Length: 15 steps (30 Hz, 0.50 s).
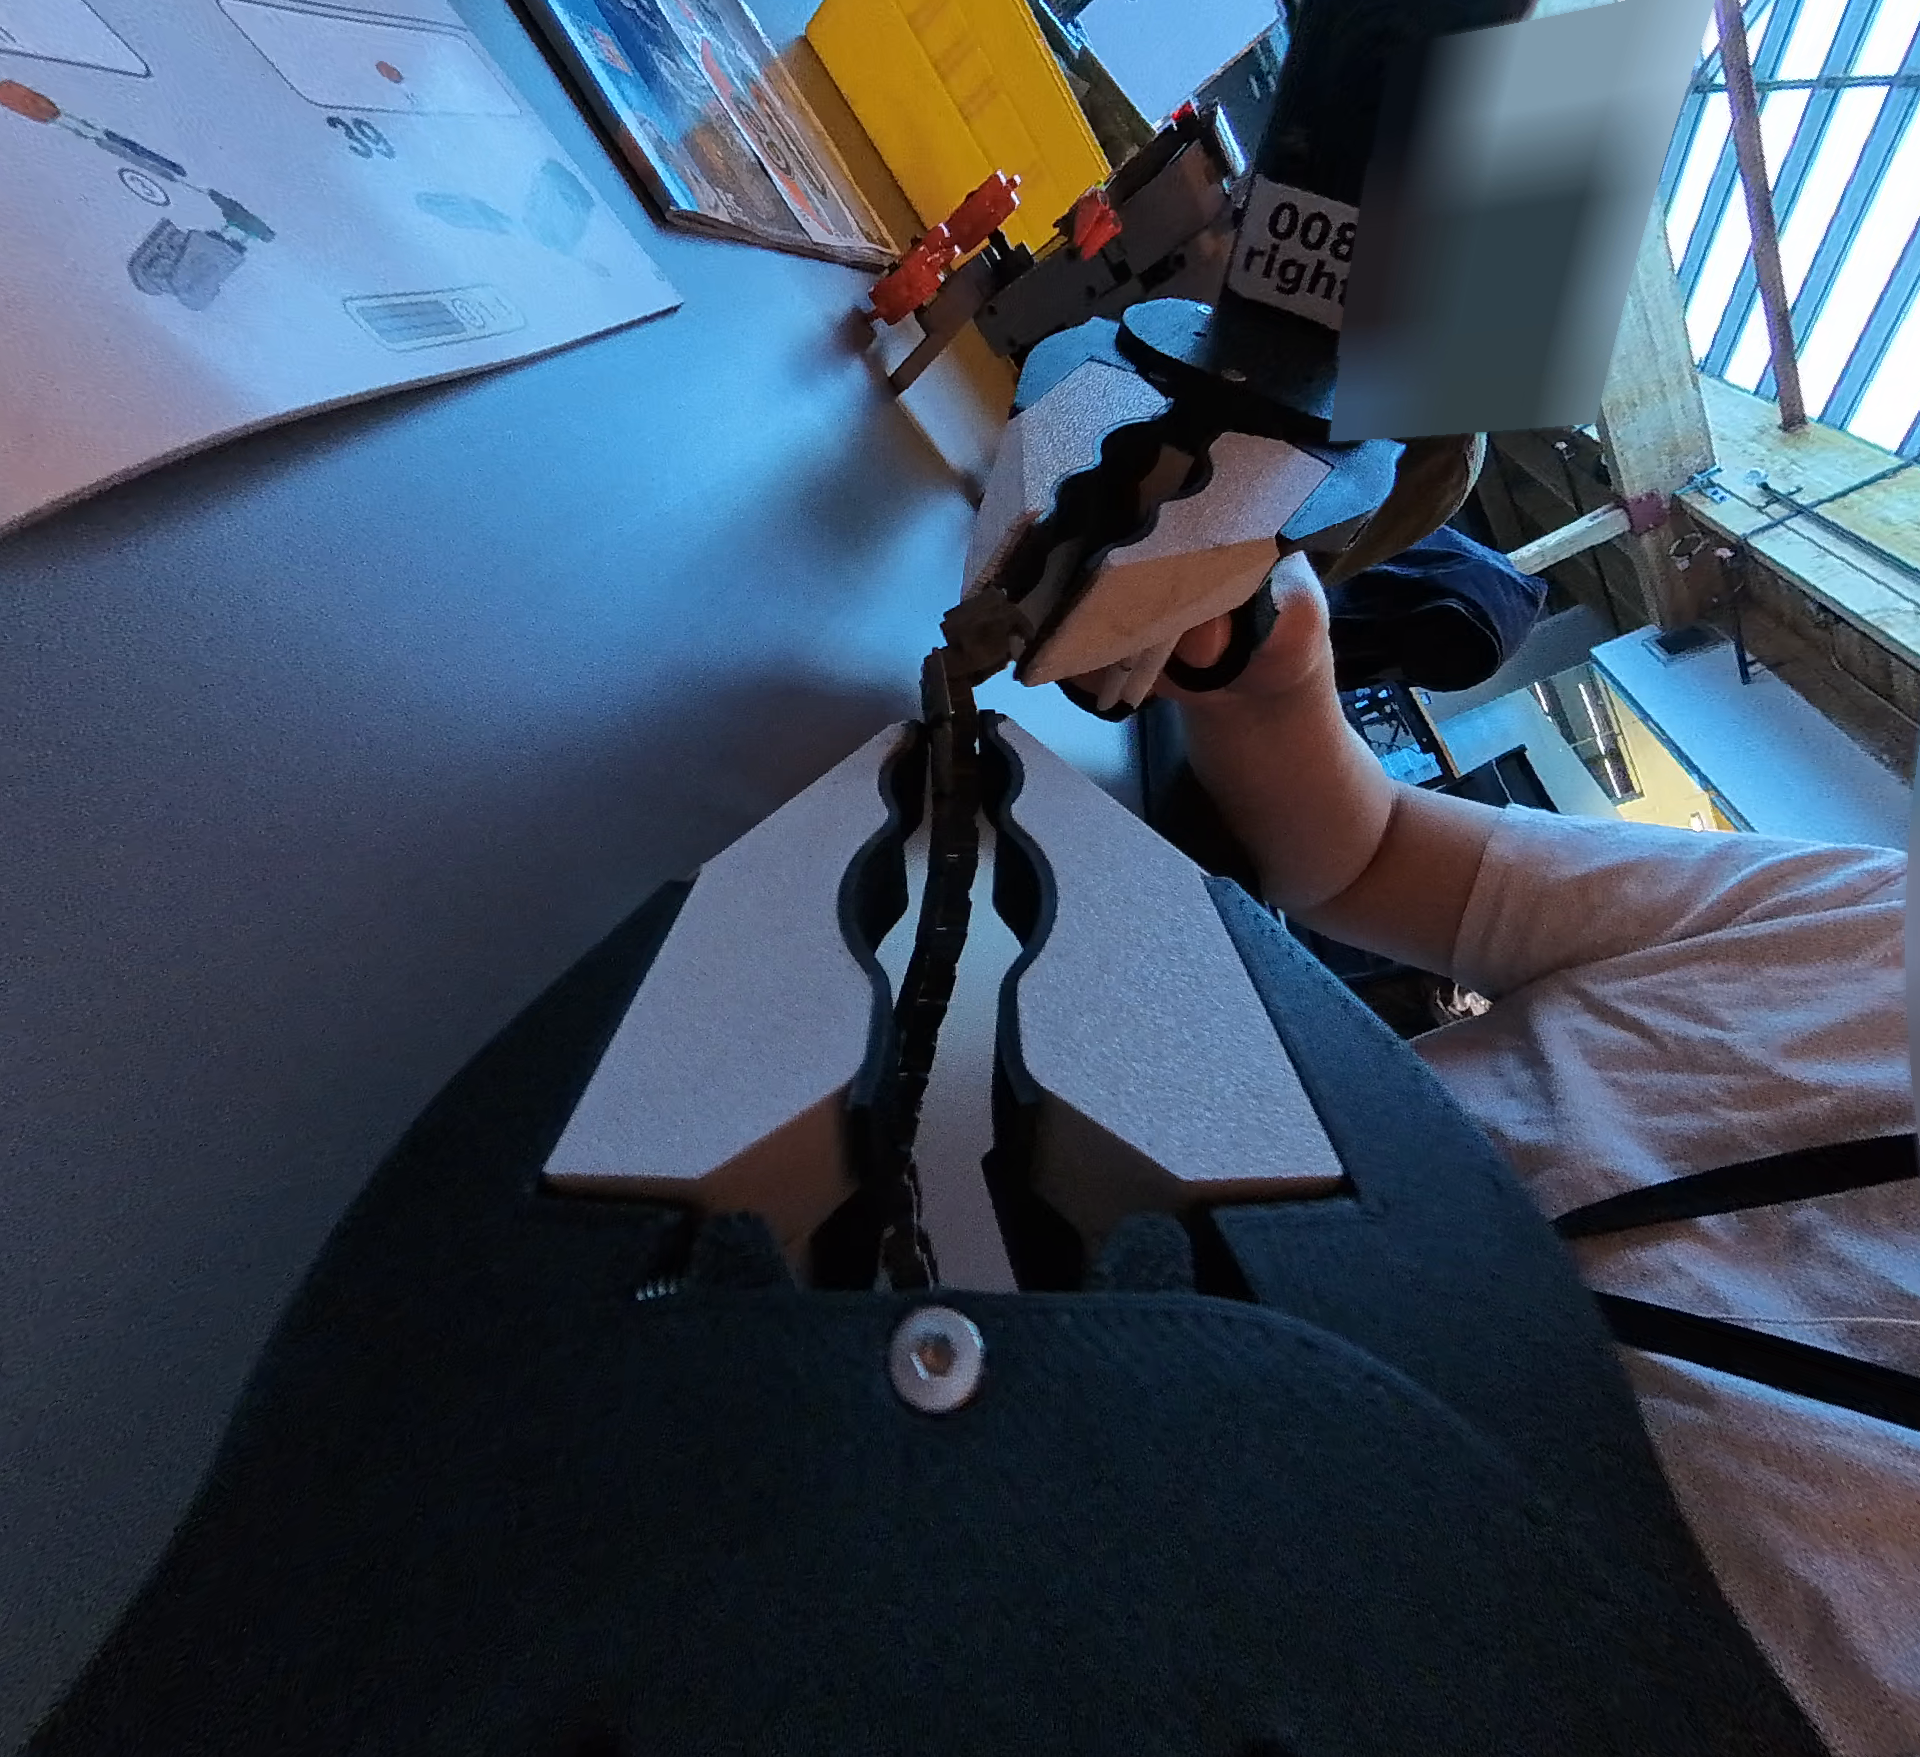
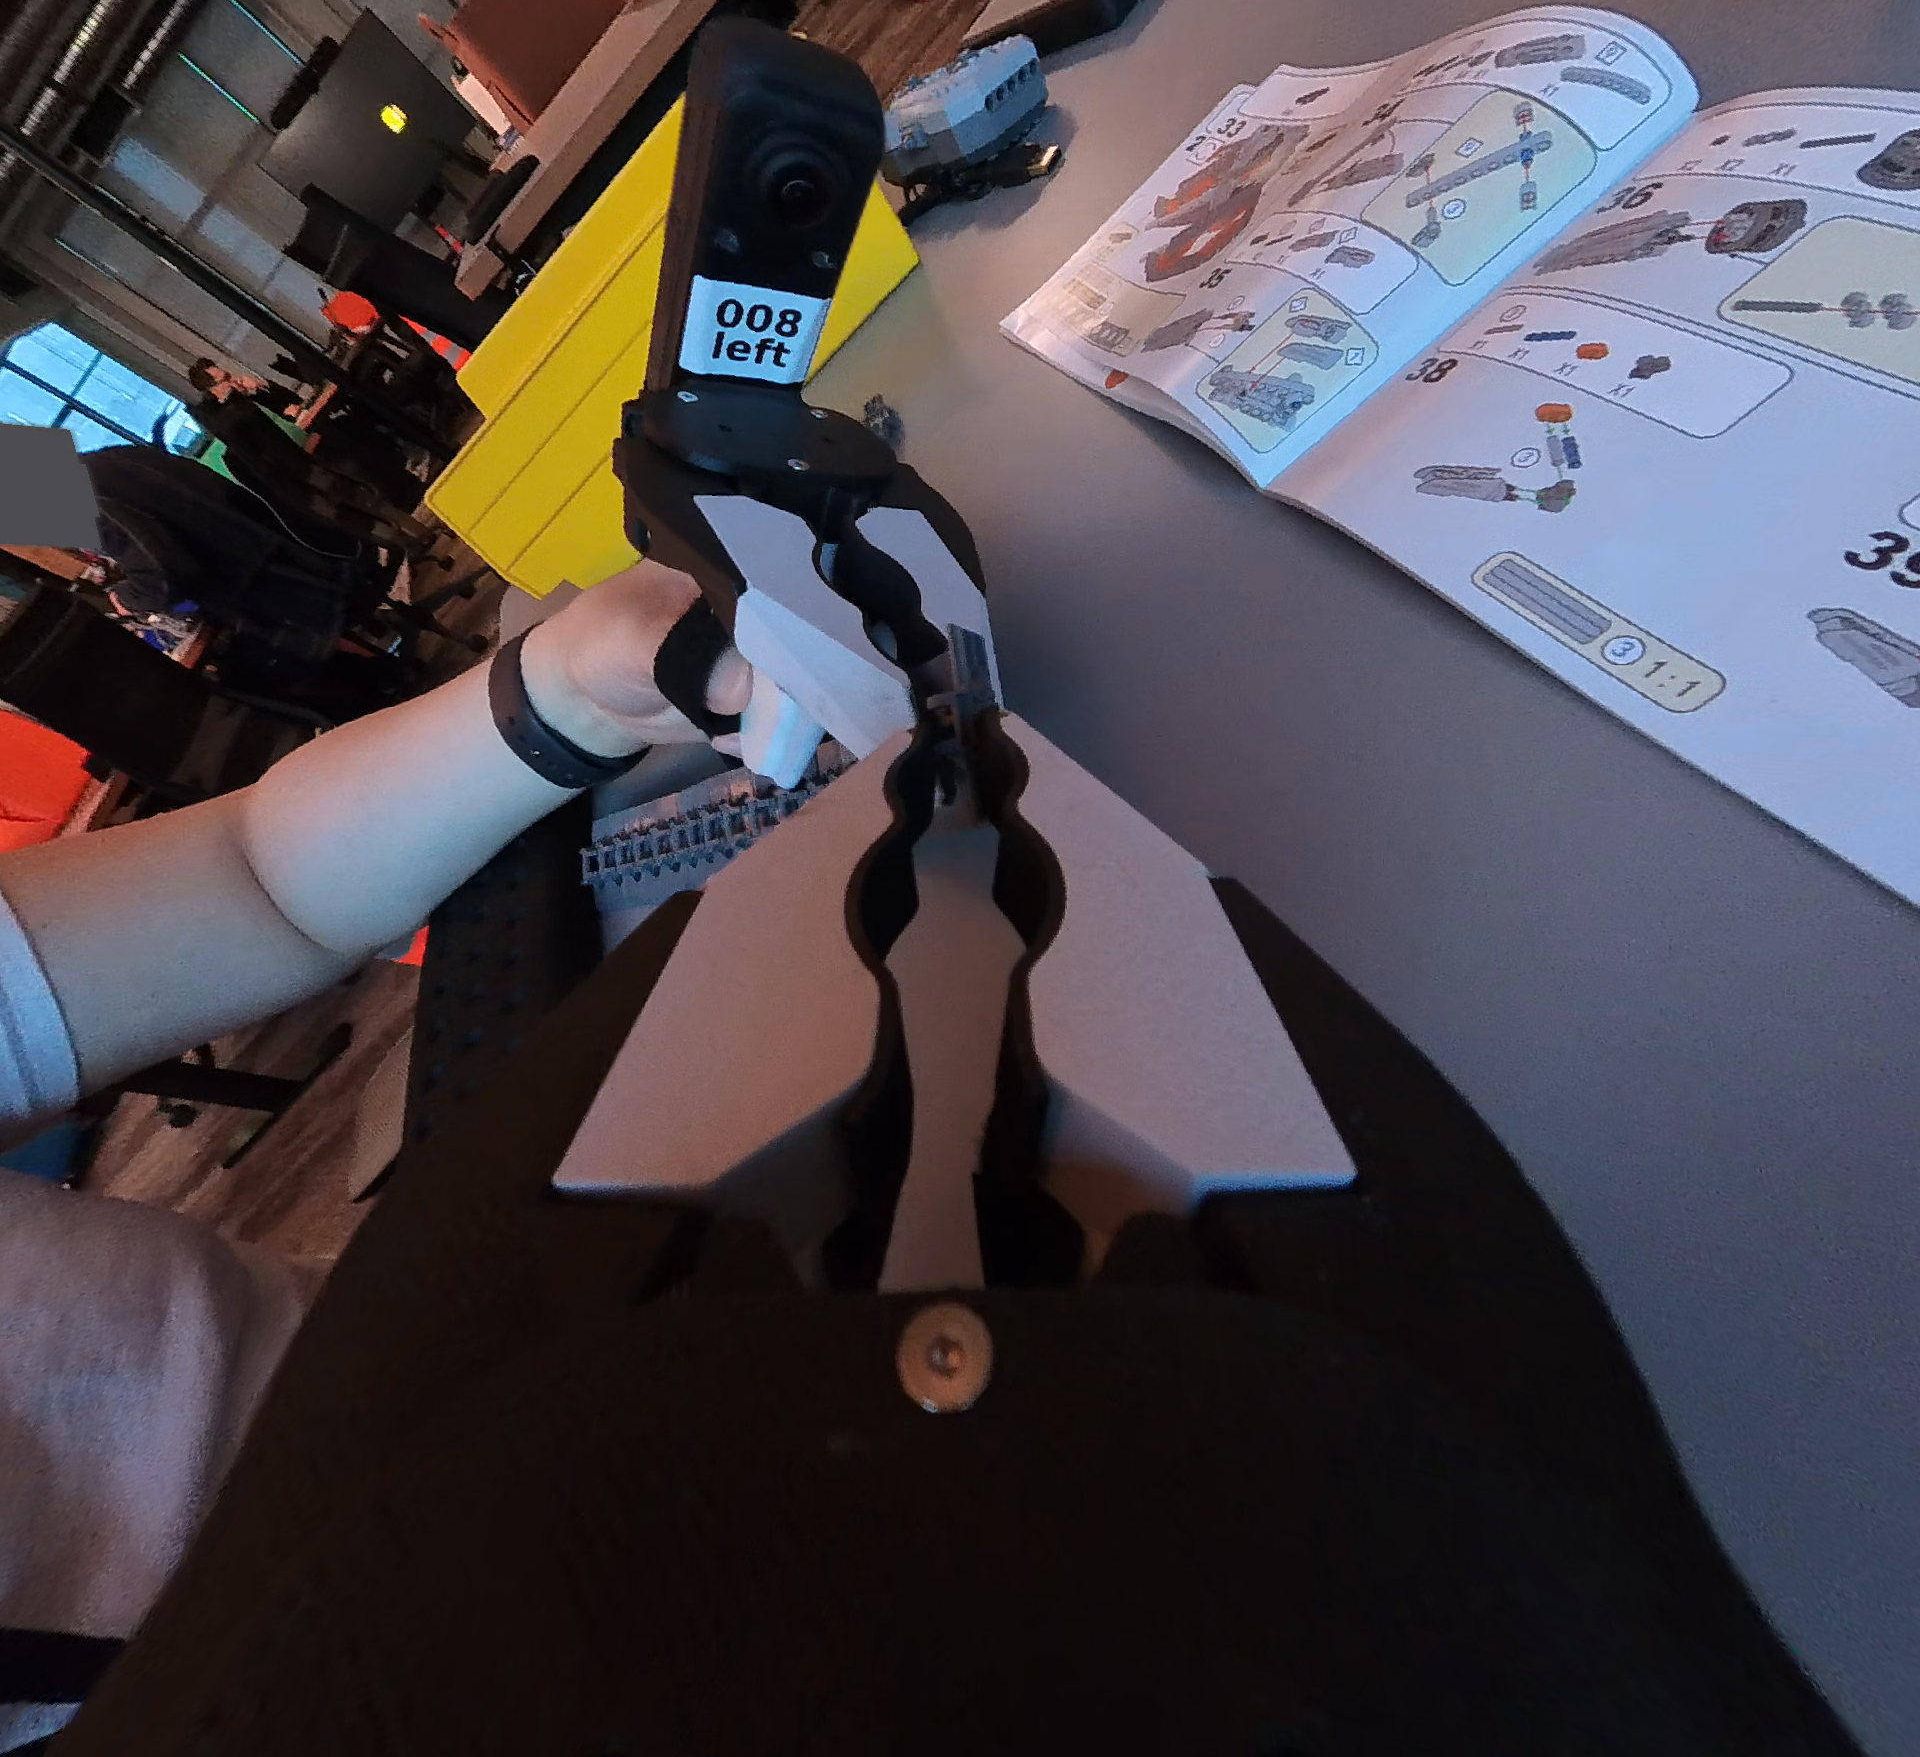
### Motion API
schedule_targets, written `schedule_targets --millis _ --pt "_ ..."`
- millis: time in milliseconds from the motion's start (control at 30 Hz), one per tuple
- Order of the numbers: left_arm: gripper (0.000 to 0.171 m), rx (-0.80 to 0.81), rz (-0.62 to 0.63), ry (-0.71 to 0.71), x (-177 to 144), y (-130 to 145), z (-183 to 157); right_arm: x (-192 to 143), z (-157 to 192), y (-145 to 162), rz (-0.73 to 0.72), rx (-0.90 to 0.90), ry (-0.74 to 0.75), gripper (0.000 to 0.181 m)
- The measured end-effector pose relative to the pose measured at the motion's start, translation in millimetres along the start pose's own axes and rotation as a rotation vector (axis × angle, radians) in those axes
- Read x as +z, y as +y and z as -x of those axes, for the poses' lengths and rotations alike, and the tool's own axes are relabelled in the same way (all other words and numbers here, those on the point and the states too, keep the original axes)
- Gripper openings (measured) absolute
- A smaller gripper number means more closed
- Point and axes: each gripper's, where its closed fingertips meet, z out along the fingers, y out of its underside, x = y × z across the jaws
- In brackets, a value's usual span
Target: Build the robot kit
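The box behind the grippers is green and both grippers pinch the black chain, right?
Not quite. The box is yellow, not green, as the right wrist view shows. The rest holds: the left gripper and the right gripper are both shut on the black chain.

Black-bodied grippers [image 1: 951, 731] with pale wavy-edged fingers [image 2: 727, 1001] (one silver screw apiece), light sleeves, dark wristband [image 2: 530, 731].
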Motion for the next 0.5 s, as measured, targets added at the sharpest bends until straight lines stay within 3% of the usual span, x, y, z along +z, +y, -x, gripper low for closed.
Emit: schedule_targets --millis 500 --pt "0.005 0.026 0.023 0.009 -0.4 5.6 -5.8 -0.9 4.9 5.9 0.018 -0.092 0.021 0.007"
